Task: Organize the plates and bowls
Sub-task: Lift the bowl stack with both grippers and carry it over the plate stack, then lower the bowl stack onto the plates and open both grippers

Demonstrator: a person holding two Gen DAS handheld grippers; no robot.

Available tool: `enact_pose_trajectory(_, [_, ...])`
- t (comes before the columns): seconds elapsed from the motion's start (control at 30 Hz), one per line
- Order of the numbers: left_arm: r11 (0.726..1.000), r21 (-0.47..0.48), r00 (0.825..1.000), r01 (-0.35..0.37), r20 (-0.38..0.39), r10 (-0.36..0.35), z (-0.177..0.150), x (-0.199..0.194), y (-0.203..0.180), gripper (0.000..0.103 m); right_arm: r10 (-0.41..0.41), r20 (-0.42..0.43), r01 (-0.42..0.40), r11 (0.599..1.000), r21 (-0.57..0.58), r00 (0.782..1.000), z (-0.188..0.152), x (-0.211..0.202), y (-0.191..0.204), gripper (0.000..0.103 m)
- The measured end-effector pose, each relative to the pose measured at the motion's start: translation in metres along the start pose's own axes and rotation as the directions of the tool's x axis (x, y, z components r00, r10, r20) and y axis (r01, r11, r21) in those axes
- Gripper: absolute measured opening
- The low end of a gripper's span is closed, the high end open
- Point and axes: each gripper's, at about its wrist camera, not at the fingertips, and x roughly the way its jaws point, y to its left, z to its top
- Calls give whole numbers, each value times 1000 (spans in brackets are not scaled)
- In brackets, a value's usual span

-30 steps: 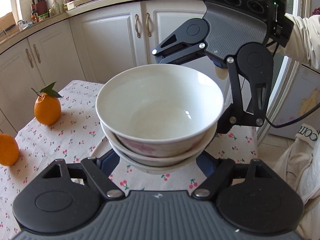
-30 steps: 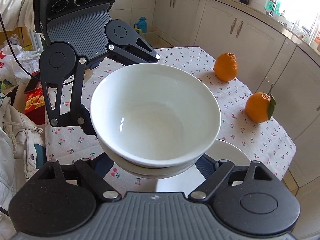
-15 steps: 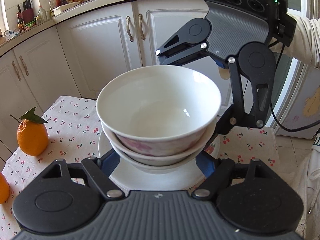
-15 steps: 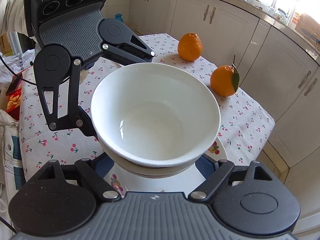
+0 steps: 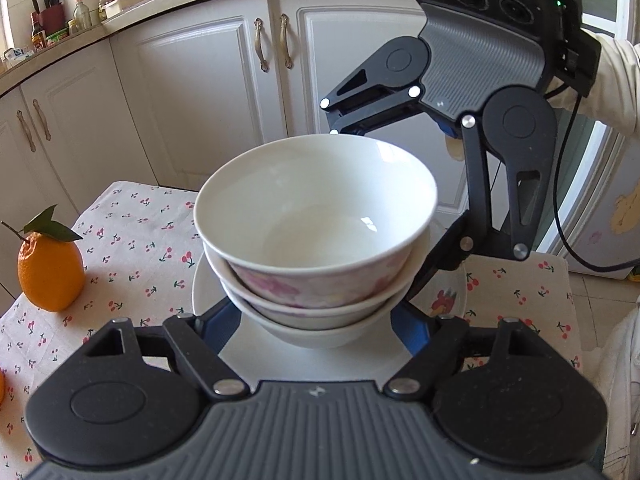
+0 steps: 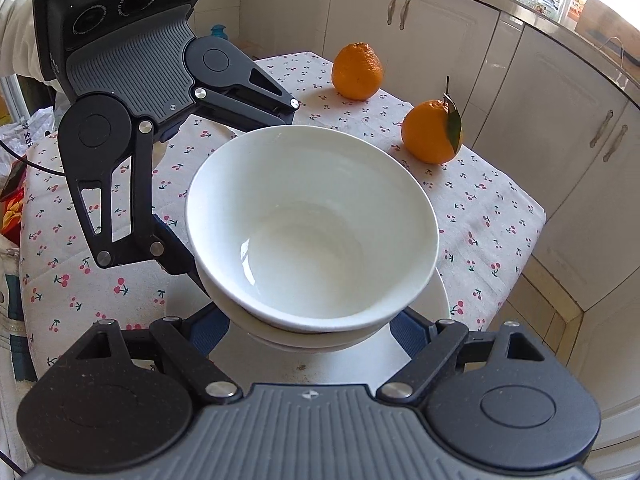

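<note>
Nearest the left wrist camera, the left hand-held gripper (image 5: pixel 316 320) has its blue-padded fingers spread wide around the lower bowl (image 5: pixel 320 322) of a nested pair, pressing its flanks. From the opposite side the right hand-held gripper (image 6: pixel 308 326) does the same — both are clamped on that lower bowl, sharing the load.

The upper bowl (image 5: pixel 316 208), white inside with pink flowers outside, sits in the lower one, slightly tilted. Both open upward with their axis roughly vertical. The stack hangs over a white plate (image 5: pixel 320 360) lying flat near the counter's (image 6: pixel 492 216) edge closest to the right camera; whether the lower bowl touches the plate is not clear.

Judging by this, the stacking is largely done: bowls nested, plate beneath. What seems left is setting the pair down centred and letting go.

Farther off, two oranges (image 6: pixel 357 70) rest near the counter's far edge.
</note>
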Motion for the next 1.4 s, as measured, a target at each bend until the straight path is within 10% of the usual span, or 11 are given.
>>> enact_pose_trajectory(0.6, [1000, -22, 1000, -10, 16, 11, 0, 9, 1, 82, -42, -14, 42, 999, 4, 999, -2, -1, -2, 90])
enact_pose_trajectory(1.07, [983, -50, 977, -174, 115, 179, -10, -42, -20, 100, -112, 28, 109, 989, 98, 993, -3, -22, 19, 103])
enact_pose_trajectory(1.4, [909, -274, 919, -314, 151, 363, -32, -89, -47, 102, -354, -20, 329, 845, 422, 935, -11, -47, 61, 103])
